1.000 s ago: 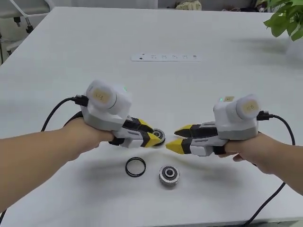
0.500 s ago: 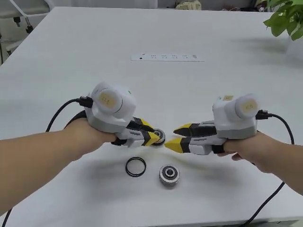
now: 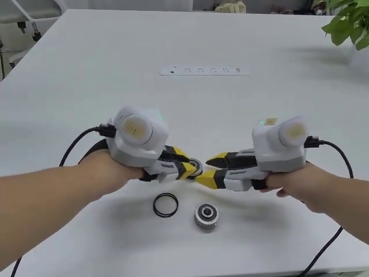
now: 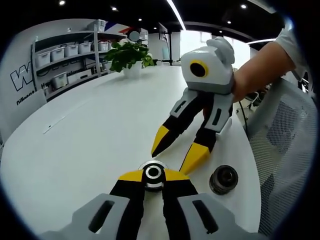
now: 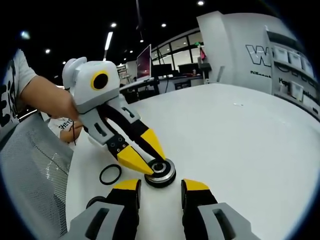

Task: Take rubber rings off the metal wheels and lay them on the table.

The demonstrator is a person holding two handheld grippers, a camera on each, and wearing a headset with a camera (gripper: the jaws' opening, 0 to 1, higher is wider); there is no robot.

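1. In the head view the left gripper (image 3: pixel 189 168) sits just left of the frame's centre, its yellow-tipped jaws pointing right and clamped on a metal wheel (image 3: pixel 196 167)
2. The left gripper view confirms the grip: its own two jaws close from either side on the wheel (image 4: pixel 152 173), low in the middle of that frame, with the wheel's round face turned to the camera
3. The right gripper (image 3: pixel 204 170) comes in from the right of the head view with its jaws apart and holding nothing; its tips lie just beside the held wheel, one above and one below
4. In the right gripper view its own jaws rise spread from the bottom edge, and the wheel lies just above the gap between them, pinched by the left gripper reaching down from the upper left
5. Whether the right tips touch the wheel cannot be told
6. A loose black rubber ring (image 3: pixel 165 205) lies flat on the white table (image 3: pixel 86 69) below the left gripper, at lower centre
7. A second wheel (image 3: pixel 206 214) rests on the table just right of the ring, apart from it
8. A white power strip (image 3: pixel 204 70) lies near the top centre, and green plant (image 3: pixel 349 23) leaves fill the upper right corner
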